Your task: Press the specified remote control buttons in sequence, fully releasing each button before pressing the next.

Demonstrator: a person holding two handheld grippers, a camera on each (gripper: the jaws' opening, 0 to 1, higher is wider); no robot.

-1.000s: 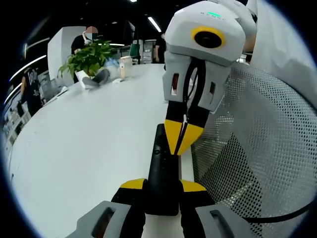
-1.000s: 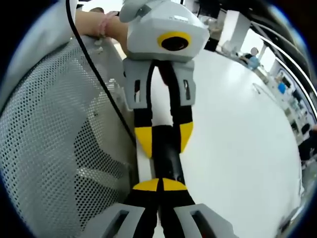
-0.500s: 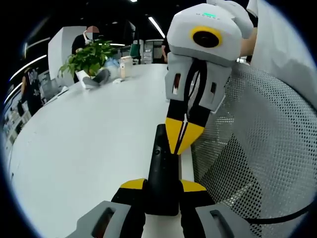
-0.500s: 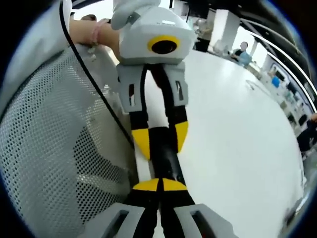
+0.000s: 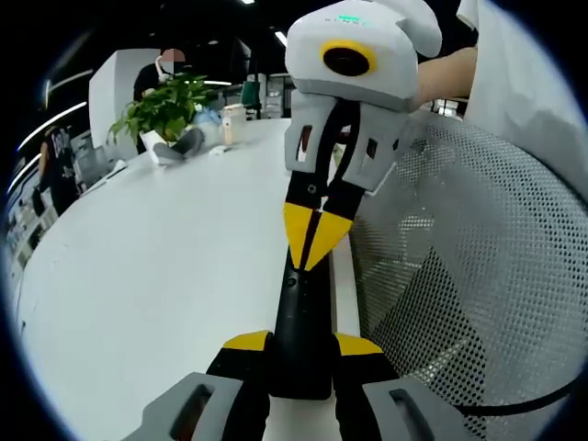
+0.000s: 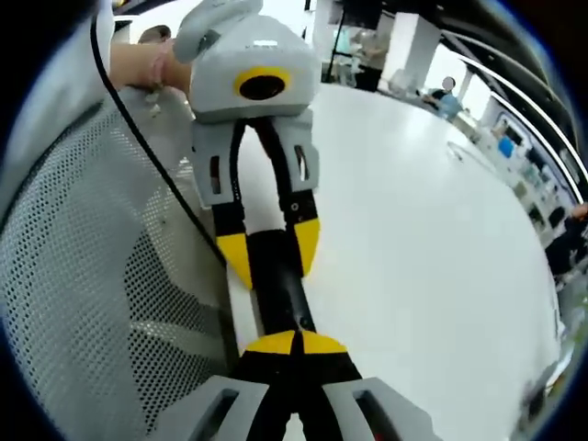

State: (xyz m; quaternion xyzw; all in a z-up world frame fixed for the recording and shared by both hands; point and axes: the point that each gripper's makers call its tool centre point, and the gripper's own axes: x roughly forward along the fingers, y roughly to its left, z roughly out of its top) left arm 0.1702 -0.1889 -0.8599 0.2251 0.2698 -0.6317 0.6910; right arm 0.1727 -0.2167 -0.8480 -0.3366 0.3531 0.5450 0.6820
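- Since a second ago, the right gripper (image 5: 308, 246) had slid up the remote control (image 5: 300, 322) toward its far end, so more black body showed between the two tools.
- Remote looked slim, black and glossy, with a small round button near its middle, lying along the white table (image 5: 156, 276) edge beside a mesh chair back (image 5: 469, 276) at 3 o'clock.
- Left gripper (image 5: 301, 344) was clamped on the remote's near end, yellow tips on both sides.
- Right gripper's jaws were pinched together, tips down on the remote's top at 12 o'clock.
- Potted plant (image 5: 165, 108) sat far off at 10 o'clock.
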